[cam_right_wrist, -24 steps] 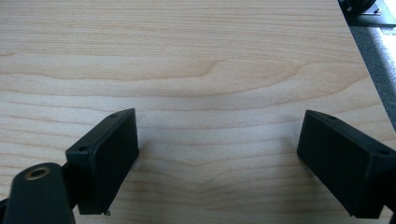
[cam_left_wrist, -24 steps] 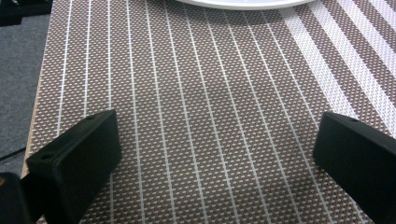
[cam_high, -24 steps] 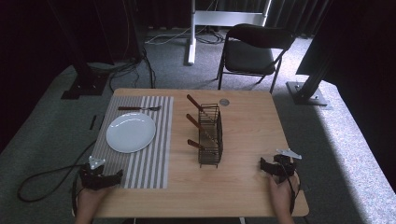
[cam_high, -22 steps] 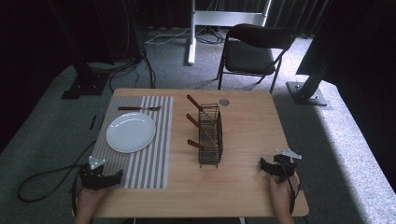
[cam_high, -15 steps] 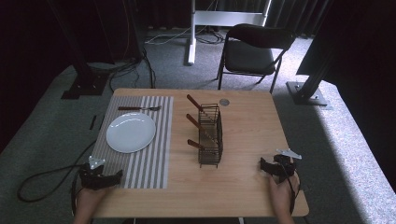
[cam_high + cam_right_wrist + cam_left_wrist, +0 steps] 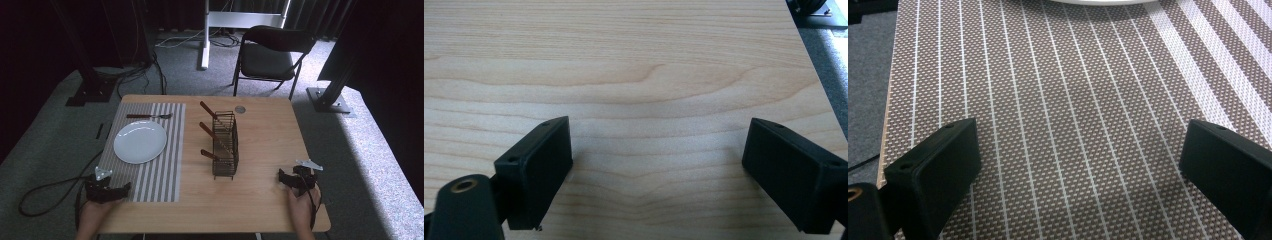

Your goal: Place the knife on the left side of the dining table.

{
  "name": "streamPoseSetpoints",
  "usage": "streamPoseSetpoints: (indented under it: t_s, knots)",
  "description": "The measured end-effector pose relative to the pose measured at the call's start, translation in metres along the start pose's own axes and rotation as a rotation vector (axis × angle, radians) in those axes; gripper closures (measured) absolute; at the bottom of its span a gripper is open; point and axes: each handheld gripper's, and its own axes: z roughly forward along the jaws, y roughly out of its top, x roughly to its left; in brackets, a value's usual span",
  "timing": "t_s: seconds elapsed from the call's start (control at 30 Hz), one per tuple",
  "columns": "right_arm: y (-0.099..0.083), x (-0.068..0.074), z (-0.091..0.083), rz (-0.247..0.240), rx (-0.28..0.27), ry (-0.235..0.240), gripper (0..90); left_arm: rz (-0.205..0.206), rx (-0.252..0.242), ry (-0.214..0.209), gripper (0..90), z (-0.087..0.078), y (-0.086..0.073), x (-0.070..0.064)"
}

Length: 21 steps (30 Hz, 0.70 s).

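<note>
High view: a dark wire-mesh caddy stands upright near the middle of the light wooden table, just right of the grey-and-white striped placemat. Three wooden-handled utensils sit in it, their brown handles sticking out of the top and leaning toward the mat; what their working ends are cannot be told through the mesh. On the mat lies a round white plate, with nothing on it, and beyond the plate, along the far edge of the mat, a wooden-handled fork lies flat.

The left gripper rests at the near left corner of the table, over the near edge of the mat, held by the person's left hand. In the left gripper view its jaws stand wide apart with bare striped mat between them and the rim of the plate just at the top. The right gripper sits near the right front corner, held by the right hand, well apart from the caddy. In the right gripper view its jaws are likewise spread wide over bare wood, holding nothing.

Against the picture from 0.8 s ago, nothing has shifted: both grippers, the caddy, the plate and the fork lie where they did.
</note>
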Motion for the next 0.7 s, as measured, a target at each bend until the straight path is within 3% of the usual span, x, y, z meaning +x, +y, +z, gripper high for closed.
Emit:
streamPoseSetpoints:
  t_s: [0.27, 0.7]
  knots:
    - [0.0, 0.0, 0.0, 0.001, 0.0, 0.0, 11.9, 0.0, -0.025, -0.062, 3.3, -0.011, 0.007, -0.009]
    - [0.0, 0.0, 0.0, 0.001, 0.0, 0.0, 11.9, 0.066, -0.061, -0.159, 4.2, -0.02, 0.031, -0.037]
